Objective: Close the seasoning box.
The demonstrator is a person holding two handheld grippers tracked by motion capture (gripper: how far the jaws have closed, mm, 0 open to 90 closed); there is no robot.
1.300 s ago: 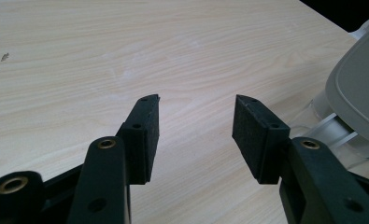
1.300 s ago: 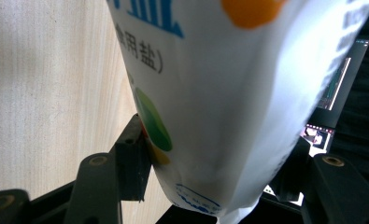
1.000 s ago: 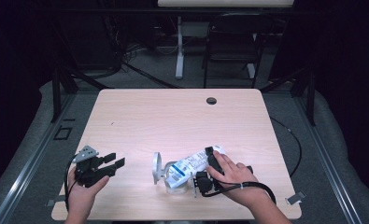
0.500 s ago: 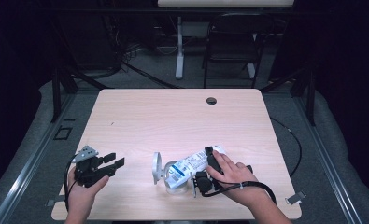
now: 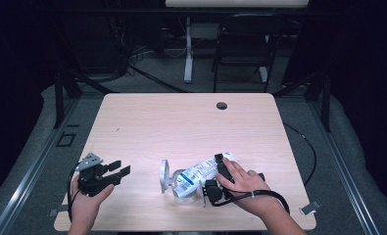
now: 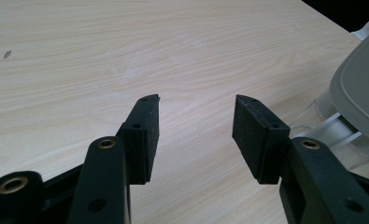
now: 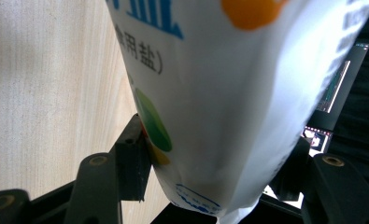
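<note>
A white bag point(image 5: 201, 170) with blue print lies tilted across the near middle of the table, its lower end over a clear container point(image 5: 185, 192) whose grey lid point(image 5: 165, 175) stands open. My right gripper point(image 5: 219, 169) is shut on the bag's upper end. In the right gripper view the bag point(image 7: 229, 93) sits pinched between the black jaws, blue characters and orange and green spots on it. My left gripper point(image 5: 118, 172) hovers open and holding nothing at the near left. In the left gripper view, that gripper point(image 6: 195, 123) faces bare wood, with the lid point(image 6: 359, 88) at the right edge.
The light wood table point(image 5: 181, 122) has a round cable hole point(image 5: 222, 105) near its far edge. A black cable point(image 5: 259, 196) trails from the right gripper. A chair point(image 5: 240, 49) and a white desk leg point(image 5: 187, 49) stand beyond the table.
</note>
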